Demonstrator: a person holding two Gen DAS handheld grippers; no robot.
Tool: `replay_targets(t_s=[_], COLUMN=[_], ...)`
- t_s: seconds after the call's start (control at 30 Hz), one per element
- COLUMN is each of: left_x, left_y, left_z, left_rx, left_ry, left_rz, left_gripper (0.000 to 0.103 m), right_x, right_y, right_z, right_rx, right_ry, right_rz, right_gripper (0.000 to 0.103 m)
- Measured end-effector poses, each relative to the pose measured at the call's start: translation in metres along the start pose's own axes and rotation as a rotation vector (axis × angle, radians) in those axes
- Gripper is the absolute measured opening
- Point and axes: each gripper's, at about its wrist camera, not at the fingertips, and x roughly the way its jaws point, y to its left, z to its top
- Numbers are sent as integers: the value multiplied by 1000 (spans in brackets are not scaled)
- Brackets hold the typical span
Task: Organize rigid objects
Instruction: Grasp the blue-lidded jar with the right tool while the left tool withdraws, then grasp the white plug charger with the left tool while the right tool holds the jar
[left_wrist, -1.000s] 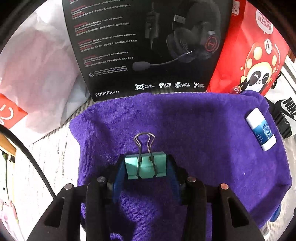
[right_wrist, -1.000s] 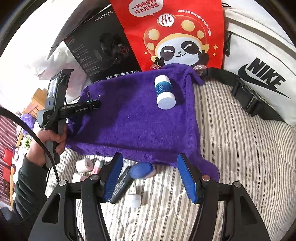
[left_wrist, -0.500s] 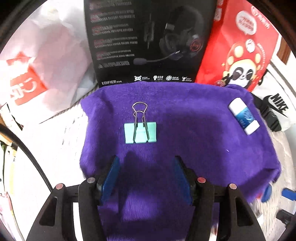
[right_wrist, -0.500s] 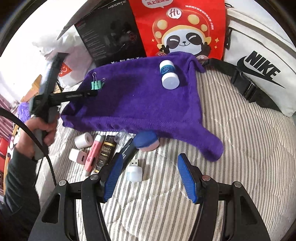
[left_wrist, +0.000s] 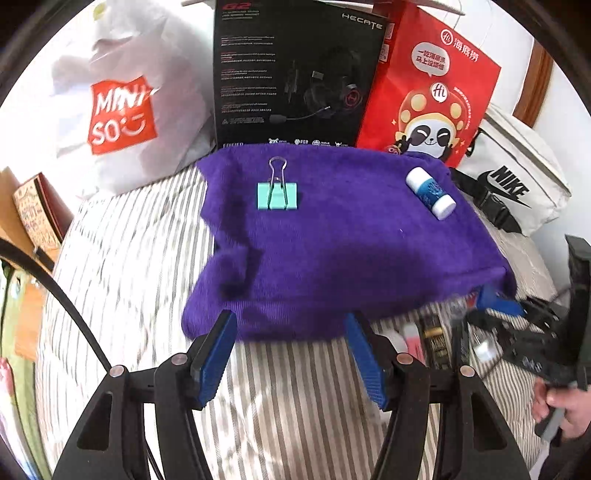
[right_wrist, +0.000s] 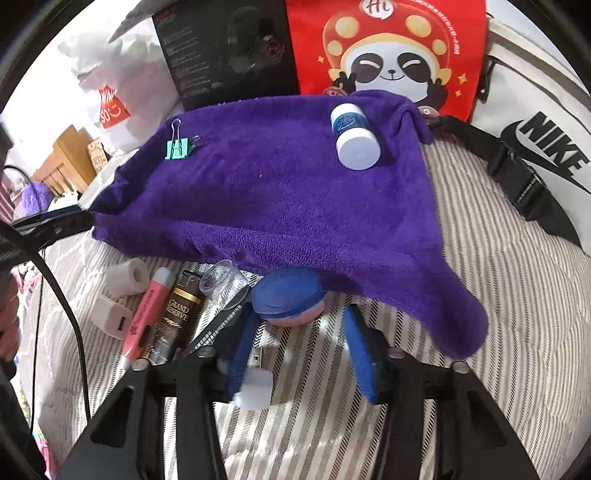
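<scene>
Nearest the right wrist camera, the right tongs (right_wrist: 297, 354) stand wide apart and hold nothing, low over the striped bedspread (right_wrist: 498, 295). Between their blue pads (right_wrist: 360, 354) lies a small white USB plug (right_wrist: 256, 382), close to the left pad. Just beyond sits a round blue and pink compact (right_wrist: 290, 297), its far edge under the hem of the purple towel (right_wrist: 295, 192). Left of the compact lies a row of items on the bedspread: a clear plastic cup (right_wrist: 221, 282) on its side, a dark brown bottle labelled Grand Reserve (right_wrist: 177, 317), a pink pen-shaped tube (right_wrist: 147, 310), a white charger cube (right_wrist: 110, 317), and a small white roll (right_wrist: 127, 277).

On the left wrist view, the left tongs (left_wrist: 291, 356) are also wide and empty, above the bedspread at the near edge of the towel.

Farther on, the mint-green binder clip (left_wrist: 277, 195) lies flat on the far left of the towel, wire handles pointing away. The white cylinder with a blue label (left_wrist: 430, 192) lies on its side at the far right of the towel, well apart from the clip.

Behind the towel stand a black headset box (left_wrist: 295, 74), a red panda-print bag (left_wrist: 428, 99), a white Miniso bag (left_wrist: 122, 110) to the left, and a white Nike bag (left_wrist: 517, 173) to the right.
</scene>
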Motion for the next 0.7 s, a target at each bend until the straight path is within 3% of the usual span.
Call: replay_targets(t_s=[0.17, 0.2, 0.57, 0.7], left_x=[-2, -1, -2, 7], left_y=[-2, -4, -30, -45], left_z=[-22, -26, -49, -50], left_rx=[-42, -43, -39, -13], left_ry=[20, 30, 47, 68], left_rz=[-70, -77, -121, -104], left_gripper=[60, 60, 60, 60], right_x=[3, 3, -19, -29], right_y=[1, 1, -8, -14], right_z=[0, 0, -17, -28], right_rx=[-11, -10, 47, 79], right_ry=[-36, -41, -32, -31], right_rz=[12, 24, 22, 19], right_gripper=[42, 37, 37, 37])
